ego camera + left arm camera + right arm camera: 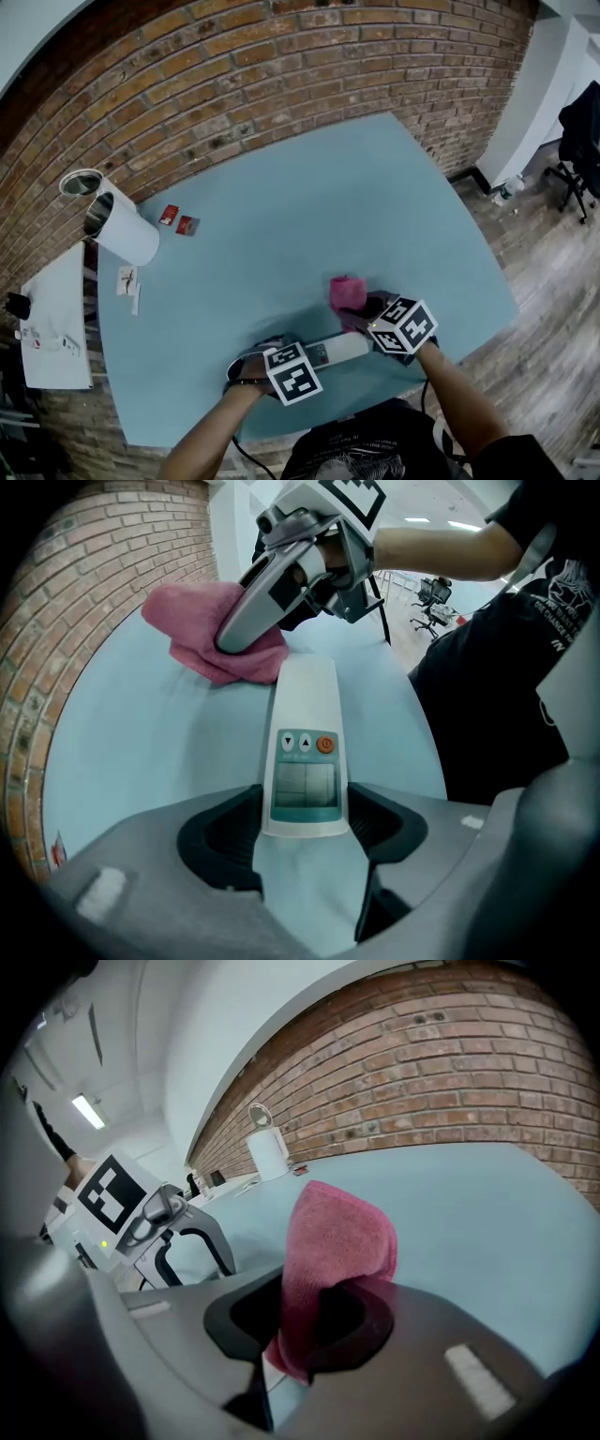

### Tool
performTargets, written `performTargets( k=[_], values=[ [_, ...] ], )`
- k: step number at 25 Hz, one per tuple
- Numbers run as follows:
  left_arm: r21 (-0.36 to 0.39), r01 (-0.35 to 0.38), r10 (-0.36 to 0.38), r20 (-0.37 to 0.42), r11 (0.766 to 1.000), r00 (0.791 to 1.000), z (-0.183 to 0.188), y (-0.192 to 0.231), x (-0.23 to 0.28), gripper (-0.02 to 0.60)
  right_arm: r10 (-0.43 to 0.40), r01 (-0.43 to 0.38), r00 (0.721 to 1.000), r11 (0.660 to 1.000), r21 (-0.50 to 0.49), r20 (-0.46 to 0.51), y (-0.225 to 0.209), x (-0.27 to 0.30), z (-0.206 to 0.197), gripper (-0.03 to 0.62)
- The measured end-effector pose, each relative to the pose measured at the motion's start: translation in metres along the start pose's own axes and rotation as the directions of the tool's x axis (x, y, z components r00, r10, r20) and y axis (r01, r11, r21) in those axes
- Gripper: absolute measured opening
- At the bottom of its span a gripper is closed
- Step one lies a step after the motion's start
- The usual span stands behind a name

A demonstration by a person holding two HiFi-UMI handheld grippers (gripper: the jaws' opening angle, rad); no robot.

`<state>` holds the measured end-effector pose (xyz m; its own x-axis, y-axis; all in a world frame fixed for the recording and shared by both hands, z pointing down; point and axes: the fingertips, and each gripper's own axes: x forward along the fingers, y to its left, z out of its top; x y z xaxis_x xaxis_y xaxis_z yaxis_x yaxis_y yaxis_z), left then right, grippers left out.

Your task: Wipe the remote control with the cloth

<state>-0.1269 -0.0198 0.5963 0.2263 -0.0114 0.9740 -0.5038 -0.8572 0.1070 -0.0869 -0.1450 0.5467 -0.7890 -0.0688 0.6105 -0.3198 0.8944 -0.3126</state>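
**Remote pinned at its near end, cloth waiting at the far end**

The left claw [302, 829] is closed on the near end of the remote control [305, 705]. Its jaws press the two long sides level with the small screen [303, 785]. The remote lies flat and face up on the blue desk [328, 197]. It looks like a light, stiff plastic shell with smooth, probably slippery sides. A hold across the narrow width at that end seems right, since it steadies the body and leaves the buttons [307, 743] and upper face free. A hard squeeze should not be needed.

At the remote's far end the right claw [309, 1330] grips the pink cloth [337, 1232]. One fold is pinched between its jaws and the rest stands up loose. The cloth is soft and limp, and should drape over whatever it is pushed across.

Whether the cloth touches the remote's far tip cannot be told. The remote's underside is hidden. In the head view the marker cubes [292, 372] cover both sets of jaws. Well beyond the remote, near the brick wall [281, 75], lies a white tube [120, 228]. The red items [178, 220] beside it are too small to identify.
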Motion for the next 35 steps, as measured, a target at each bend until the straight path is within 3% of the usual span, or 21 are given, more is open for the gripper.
performTargets(
  k=[10, 25, 30, 35],
  values=[
    [-0.01, -0.009, 0.009, -0.03, 1.0, 1.0, -0.002, 0.0, 0.0, 0.295, 0.152, -0.156, 0.986, 0.986, -0.066, -0.064, 0.039, 0.035, 0.01, 0.067],
    [-0.016, -0.011, 0.009, -0.101, 1.0, 0.995, -0.002, 0.0, 0.003, 0.294, 0.298, -0.306, 0.951, 0.946, -0.109, -0.085, 0.083, 0.065, 0.024, 0.067],
    [-0.016, -0.016, 0.014, -0.088, 1.0, 0.996, -0.003, 0.001, 0.003, 0.293, 0.291, -0.3, 0.953, 0.947, -0.116, -0.087, 0.083, 0.072, 0.026, 0.066],
    [-0.034, -0.004, 0.003, -0.036, 0.999, 0.999, -0.006, 0.003, 0.003, 0.287, 0.162, -0.159, 0.986, 0.985, -0.072, 0.038, 0.053, 0.051, 0.044, 0.066]
  ],
)
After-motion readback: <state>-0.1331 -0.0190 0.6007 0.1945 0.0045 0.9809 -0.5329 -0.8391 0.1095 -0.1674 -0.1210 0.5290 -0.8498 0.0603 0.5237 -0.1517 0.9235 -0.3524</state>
